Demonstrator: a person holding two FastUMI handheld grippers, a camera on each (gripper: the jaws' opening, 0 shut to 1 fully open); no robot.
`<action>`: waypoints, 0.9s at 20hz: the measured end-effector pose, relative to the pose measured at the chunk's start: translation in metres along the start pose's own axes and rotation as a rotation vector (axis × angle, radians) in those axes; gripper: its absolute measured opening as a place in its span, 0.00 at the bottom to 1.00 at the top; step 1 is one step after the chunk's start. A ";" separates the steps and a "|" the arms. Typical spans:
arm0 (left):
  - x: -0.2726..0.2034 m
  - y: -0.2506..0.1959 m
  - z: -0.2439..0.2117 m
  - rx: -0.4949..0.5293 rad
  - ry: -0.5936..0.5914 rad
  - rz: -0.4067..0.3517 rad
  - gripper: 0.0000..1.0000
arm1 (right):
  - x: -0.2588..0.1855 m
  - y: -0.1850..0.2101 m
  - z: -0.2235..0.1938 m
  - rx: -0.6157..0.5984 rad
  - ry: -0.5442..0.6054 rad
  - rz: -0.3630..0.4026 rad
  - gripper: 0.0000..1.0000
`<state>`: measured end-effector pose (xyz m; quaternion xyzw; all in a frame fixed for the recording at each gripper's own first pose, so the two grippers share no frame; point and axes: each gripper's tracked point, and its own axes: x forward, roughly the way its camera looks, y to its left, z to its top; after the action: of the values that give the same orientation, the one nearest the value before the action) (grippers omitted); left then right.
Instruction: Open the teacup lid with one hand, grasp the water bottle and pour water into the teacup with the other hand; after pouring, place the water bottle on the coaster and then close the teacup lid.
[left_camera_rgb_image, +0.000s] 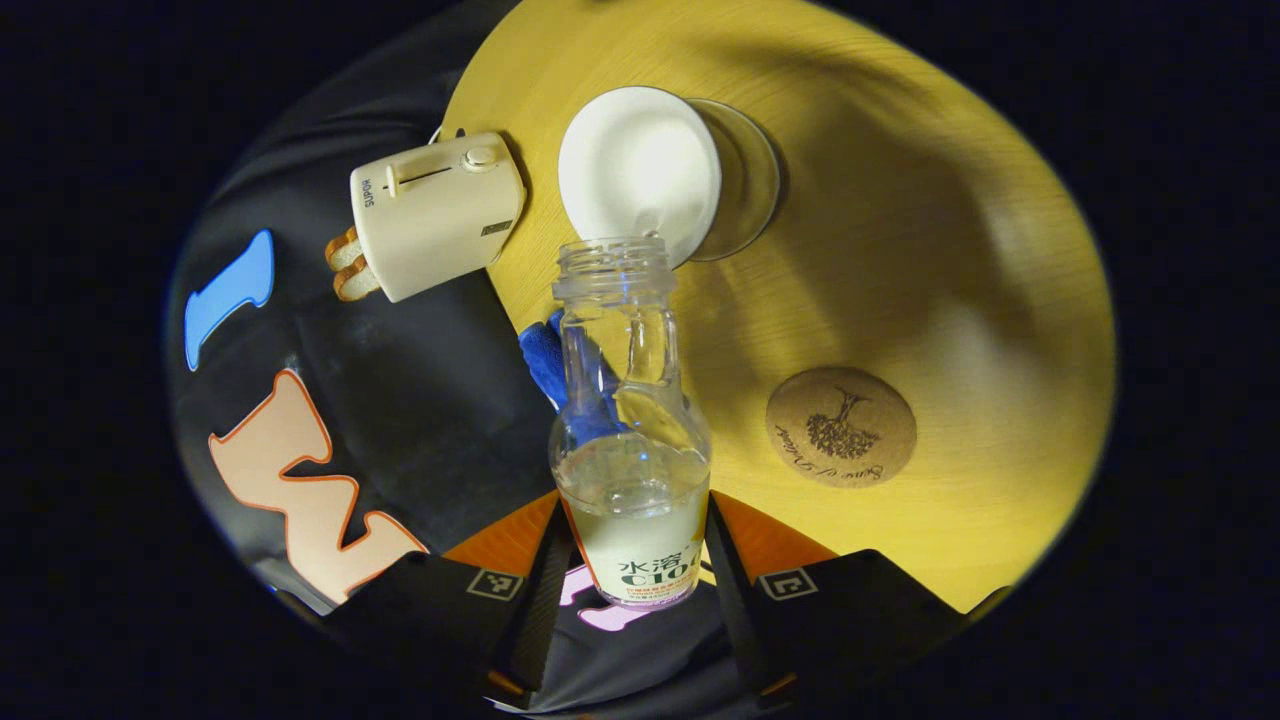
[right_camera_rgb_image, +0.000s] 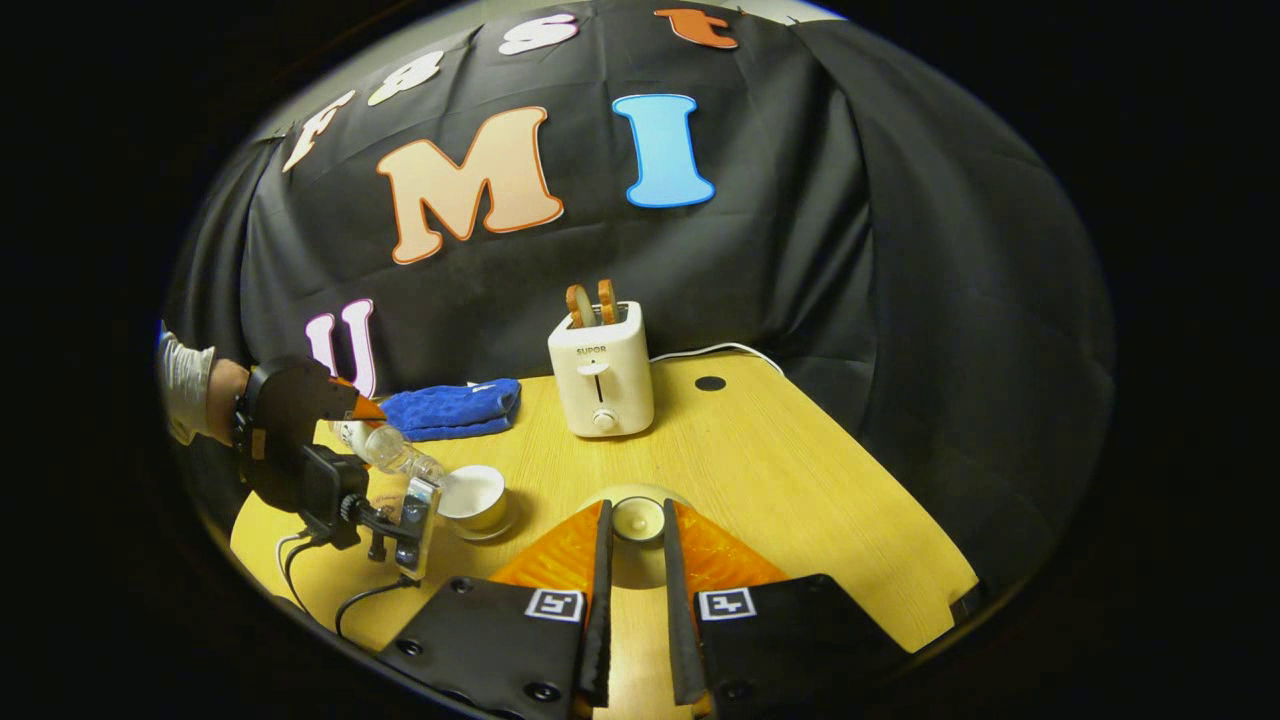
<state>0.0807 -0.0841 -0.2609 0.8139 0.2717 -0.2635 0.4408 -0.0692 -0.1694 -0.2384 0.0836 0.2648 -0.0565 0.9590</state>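
The water bottle is in the left gripper, whose two fingers press on its labelled lower body from either side. It is uncapped and tipped forward, and its mouth sits just over the rim of the teacup. Liquid lies in the lower part of the bottle; the neck looks clear. The cup's inside is white, and whether water has gathered in it I cannot tell.

Counted out: one bottle, one teacup on one glass saucer, one lid, one round cork coaster, one toaster with two slices of bread standing up in its slots, and one blue cloth.

The right gripper holds the lid just above the table, with the fingers set close on either side of it.

In the right gripper view, the left gripper shows at the table's left edge, with a hand and a grey sleeve behind it. The bottle slants down to the cup there. The toaster stands at the back near the wall, with its white cord trailing off to the right. The cloth lies left of it, behind the cup. The coaster lies bare, near the cup but apart from it, with nothing between them.
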 end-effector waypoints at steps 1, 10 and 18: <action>-0.001 0.003 0.000 0.010 0.006 -0.003 0.70 | 0.000 -0.002 -0.002 0.004 0.002 -0.003 0.27; -0.015 0.013 -0.015 0.154 0.103 -0.077 0.71 | -0.002 -0.006 -0.013 0.018 0.014 0.000 0.28; -0.022 0.024 -0.017 0.204 0.131 -0.097 0.70 | -0.004 -0.001 -0.024 0.034 0.028 0.012 0.27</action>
<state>0.0843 -0.0848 -0.2248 0.8560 0.3106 -0.2568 0.3238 -0.0843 -0.1652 -0.2572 0.1023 0.2765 -0.0539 0.9540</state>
